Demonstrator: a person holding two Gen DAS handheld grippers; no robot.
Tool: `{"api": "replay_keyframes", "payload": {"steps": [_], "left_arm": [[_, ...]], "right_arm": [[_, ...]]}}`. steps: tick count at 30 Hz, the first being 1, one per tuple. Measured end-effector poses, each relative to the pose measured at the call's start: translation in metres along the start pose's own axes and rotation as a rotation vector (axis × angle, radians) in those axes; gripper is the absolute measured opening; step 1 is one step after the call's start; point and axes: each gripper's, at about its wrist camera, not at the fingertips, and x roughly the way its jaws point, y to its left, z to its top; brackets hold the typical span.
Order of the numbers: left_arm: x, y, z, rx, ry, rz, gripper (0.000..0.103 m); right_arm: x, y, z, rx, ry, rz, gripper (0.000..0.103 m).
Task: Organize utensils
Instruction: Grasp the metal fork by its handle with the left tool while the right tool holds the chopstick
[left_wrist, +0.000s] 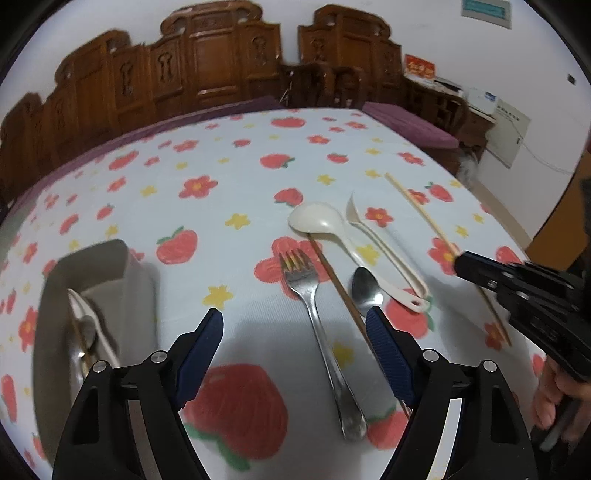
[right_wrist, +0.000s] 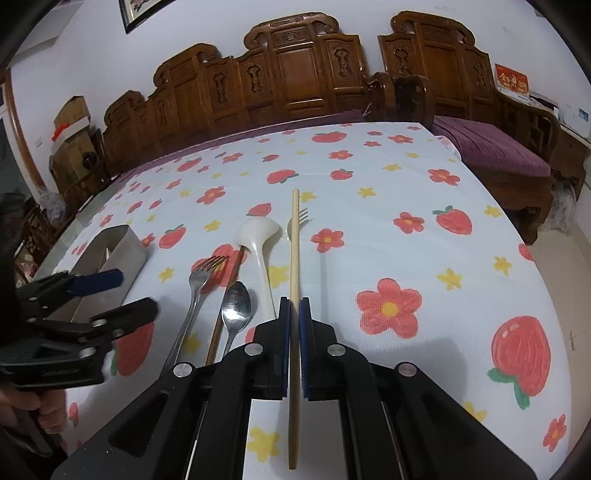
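My right gripper (right_wrist: 294, 301) is shut on a light wooden chopstick (right_wrist: 294, 240) that points away from me; it also shows in the left wrist view (left_wrist: 424, 210). My left gripper (left_wrist: 295, 314) is open and empty above the cloth, over a metal fork (left_wrist: 314, 314), a dark chopstick (left_wrist: 340, 288) and a metal spoon (left_wrist: 365, 288). A white plastic spoon (left_wrist: 321, 221) and a white plastic fork (left_wrist: 373, 236) lie beyond them. A grey metal holder (left_wrist: 122, 273) with several utensils in it stands at the left.
The table wears a white cloth with strawberries and flowers (right_wrist: 388, 306). Carved wooden benches (right_wrist: 295, 74) with purple cushions (right_wrist: 498, 147) stand behind and to the right of the table. A person's hand (left_wrist: 550, 398) holds the right gripper.
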Motion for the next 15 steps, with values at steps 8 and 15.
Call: {"api": "replay_keyframes", "payload": {"steps": [8,15], "left_arm": [[0.035,0.001,0.005,-0.036,0.066,-0.002,0.059],[0.049,-0.003,0.006,-0.032,0.104,0.019,0.031]], "right_arm": [[0.0,0.004,0.0,-0.01,0.002,0.008,0.006],[-0.001,0.006,0.0,-0.017,0.002,0.011,0.006]]}}
